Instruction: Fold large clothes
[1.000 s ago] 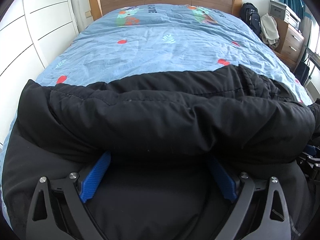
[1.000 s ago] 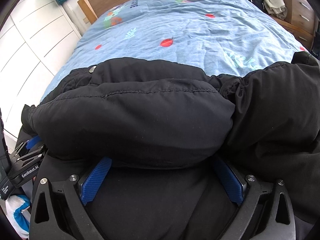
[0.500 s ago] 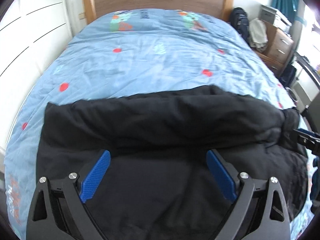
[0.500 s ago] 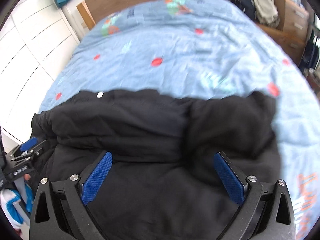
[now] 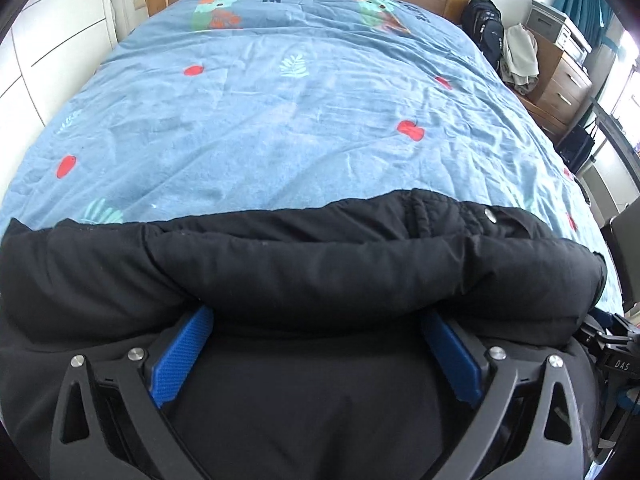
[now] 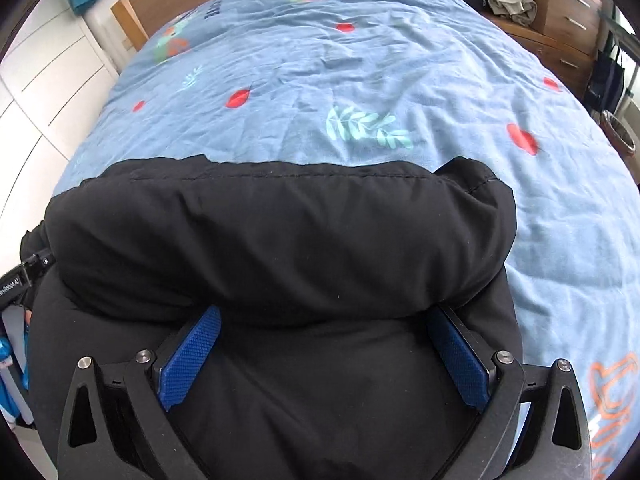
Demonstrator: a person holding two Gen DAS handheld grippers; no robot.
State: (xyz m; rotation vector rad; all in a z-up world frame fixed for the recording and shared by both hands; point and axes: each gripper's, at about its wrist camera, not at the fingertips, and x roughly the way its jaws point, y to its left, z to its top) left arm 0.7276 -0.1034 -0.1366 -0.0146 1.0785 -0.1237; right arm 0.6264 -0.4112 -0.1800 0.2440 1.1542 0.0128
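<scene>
You have one black jacket (image 5: 360,264) at 6 o'clock on one blue bedspread (image 5: 280,120); your left gripper (image 5: 316,320) and right gripper (image 6: 326,316) both gape wide.

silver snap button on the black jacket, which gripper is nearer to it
Left. The silver snap button sits up and right of the left gripper; the right gripper view doesn't show it.
</scene>
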